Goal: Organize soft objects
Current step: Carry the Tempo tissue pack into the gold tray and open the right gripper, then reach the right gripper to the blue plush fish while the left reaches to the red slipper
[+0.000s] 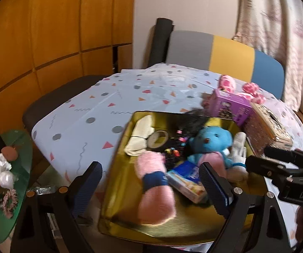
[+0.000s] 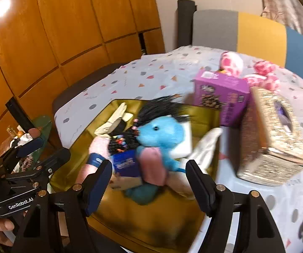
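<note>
A gold tray (image 1: 193,221) on the patterned tablecloth holds a pink rolled towel with a blue band (image 1: 155,196), a blue teddy bear (image 1: 210,139), a black fuzzy toy (image 1: 193,120), pale gloves (image 1: 140,135) and a blue tissue pack (image 1: 185,179). My left gripper (image 1: 151,183) hovers open over the tray's near end, the pink roll lying below it untouched. My right gripper (image 2: 149,181) is open just short of the blue bear (image 2: 159,130), which rests in the tray (image 2: 151,227); its pads are off the bear. The left gripper (image 2: 35,154) shows at that view's left edge.
A purple box (image 2: 221,92) and a woven gold tissue box (image 2: 273,135) stand right of the tray. Pink-and-white plush pieces (image 2: 231,63) lie behind them. A grey-yellow-blue chair (image 1: 231,50) is at the table's far side. A cluttered green side table (image 1: 18,147) sits at the left.
</note>
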`<action>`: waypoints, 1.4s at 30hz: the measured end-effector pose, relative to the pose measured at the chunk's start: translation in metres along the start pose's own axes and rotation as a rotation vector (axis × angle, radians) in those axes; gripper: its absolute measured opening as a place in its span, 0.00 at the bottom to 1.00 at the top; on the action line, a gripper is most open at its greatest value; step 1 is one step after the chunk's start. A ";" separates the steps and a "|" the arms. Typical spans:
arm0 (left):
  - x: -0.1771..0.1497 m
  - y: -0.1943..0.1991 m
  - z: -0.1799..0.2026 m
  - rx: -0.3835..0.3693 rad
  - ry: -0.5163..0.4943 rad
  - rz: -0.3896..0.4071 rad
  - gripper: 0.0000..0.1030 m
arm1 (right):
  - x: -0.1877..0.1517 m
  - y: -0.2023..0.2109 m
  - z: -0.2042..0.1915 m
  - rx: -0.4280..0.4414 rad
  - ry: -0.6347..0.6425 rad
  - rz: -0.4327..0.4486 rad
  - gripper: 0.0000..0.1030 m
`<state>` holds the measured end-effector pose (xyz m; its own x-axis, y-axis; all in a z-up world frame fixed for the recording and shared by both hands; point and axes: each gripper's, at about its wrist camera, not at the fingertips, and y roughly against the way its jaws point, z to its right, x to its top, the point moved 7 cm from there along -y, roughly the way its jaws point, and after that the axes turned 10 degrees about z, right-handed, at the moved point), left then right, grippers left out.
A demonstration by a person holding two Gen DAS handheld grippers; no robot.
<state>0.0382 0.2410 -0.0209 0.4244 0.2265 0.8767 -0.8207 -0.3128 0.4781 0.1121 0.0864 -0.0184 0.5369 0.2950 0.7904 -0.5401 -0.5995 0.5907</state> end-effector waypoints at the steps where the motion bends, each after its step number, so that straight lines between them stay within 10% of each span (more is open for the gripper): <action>1: 0.000 0.001 0.004 -0.006 -0.009 0.000 0.94 | 0.000 0.005 0.005 -0.013 0.002 0.008 0.71; 17: -0.005 0.011 0.107 -0.190 -0.199 -0.011 0.94 | -0.011 0.106 0.175 -0.344 -0.151 0.105 0.71; 30: -0.021 0.017 0.230 -0.477 -0.334 -0.095 0.94 | -0.076 0.244 0.370 -0.876 -0.649 0.352 0.71; 42: -0.016 0.008 0.379 -0.675 -0.440 -0.120 0.92 | -0.112 0.282 0.401 -0.837 -0.948 0.473 0.71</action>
<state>0.1694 -0.1146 -0.0107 0.5204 -0.2041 0.8292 -0.7540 0.3459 0.5583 0.1592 -0.4144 -0.0056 0.2442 -0.6395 0.7290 -0.8439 0.2301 0.4846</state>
